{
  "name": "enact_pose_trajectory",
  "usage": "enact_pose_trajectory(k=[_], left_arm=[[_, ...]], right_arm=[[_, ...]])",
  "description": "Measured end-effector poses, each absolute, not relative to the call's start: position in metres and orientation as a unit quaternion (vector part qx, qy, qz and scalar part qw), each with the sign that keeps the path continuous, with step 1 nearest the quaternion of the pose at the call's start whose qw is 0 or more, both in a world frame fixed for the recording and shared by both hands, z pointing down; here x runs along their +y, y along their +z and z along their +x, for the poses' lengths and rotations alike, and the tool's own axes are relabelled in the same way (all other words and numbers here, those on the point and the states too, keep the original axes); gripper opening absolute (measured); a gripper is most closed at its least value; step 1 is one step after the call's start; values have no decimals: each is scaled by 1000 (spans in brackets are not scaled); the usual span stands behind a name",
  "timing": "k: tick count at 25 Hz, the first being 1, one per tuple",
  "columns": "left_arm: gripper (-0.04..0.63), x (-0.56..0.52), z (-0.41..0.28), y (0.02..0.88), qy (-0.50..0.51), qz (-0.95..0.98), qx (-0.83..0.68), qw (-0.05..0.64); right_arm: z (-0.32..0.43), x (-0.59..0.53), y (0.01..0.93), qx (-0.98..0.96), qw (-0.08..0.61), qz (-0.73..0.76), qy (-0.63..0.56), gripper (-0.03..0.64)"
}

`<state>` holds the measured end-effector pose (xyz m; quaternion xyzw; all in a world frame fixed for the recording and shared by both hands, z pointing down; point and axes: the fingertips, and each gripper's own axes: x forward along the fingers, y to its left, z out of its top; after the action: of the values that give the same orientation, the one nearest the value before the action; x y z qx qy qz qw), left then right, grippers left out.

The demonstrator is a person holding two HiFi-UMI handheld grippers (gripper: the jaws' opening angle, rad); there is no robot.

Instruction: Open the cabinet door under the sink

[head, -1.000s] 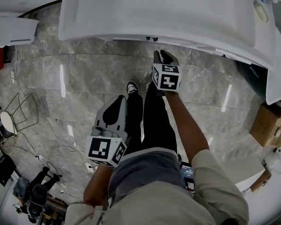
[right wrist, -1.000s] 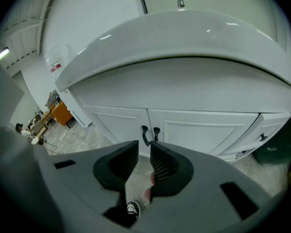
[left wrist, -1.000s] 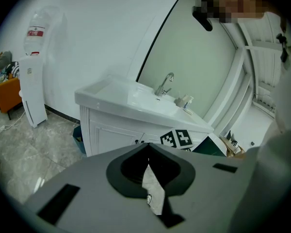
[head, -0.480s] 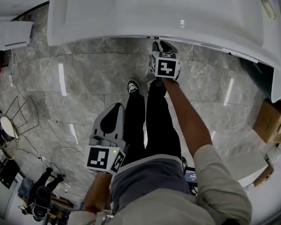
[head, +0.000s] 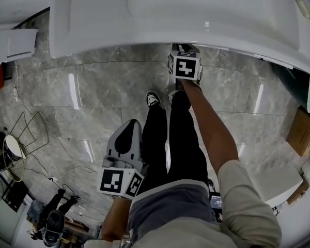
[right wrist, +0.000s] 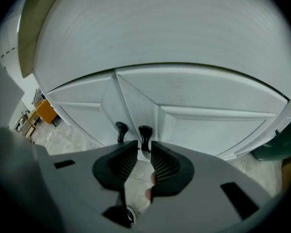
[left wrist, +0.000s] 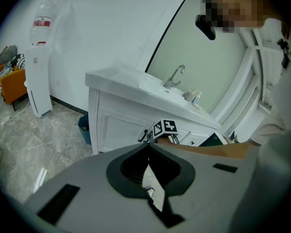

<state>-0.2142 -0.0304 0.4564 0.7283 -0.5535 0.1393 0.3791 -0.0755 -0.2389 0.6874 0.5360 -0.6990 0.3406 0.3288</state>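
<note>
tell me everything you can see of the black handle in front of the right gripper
The handle is small, black and upright, fixed to the closed white cabinet door beside the centre seam, next to a twin handle on the other door. It sits at the mouth of the right hand-held gripper, whose jaws stand apart; contact can't be told.

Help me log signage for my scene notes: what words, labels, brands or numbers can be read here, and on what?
No text reads clearly in any view.
Red label on the water bottle: print too blurred to read.
Marker cube on the left hand-held gripper, and the one on the right hand-held gripper: black-and-white square patterns, no letters or numbers.
</note>
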Motion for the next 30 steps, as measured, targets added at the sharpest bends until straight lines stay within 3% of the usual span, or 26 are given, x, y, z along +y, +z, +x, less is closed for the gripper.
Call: enact_pose_trajectory(k=[8,30], left_arm=[[0,-19,-230,469,153,731,-539,390],[0,1,-236,477,155,750,-505,398]], right_arm=[[-73,-246,697,-673,343,565,332,57],[-69,-222,697,-680,340,560,328,54]])
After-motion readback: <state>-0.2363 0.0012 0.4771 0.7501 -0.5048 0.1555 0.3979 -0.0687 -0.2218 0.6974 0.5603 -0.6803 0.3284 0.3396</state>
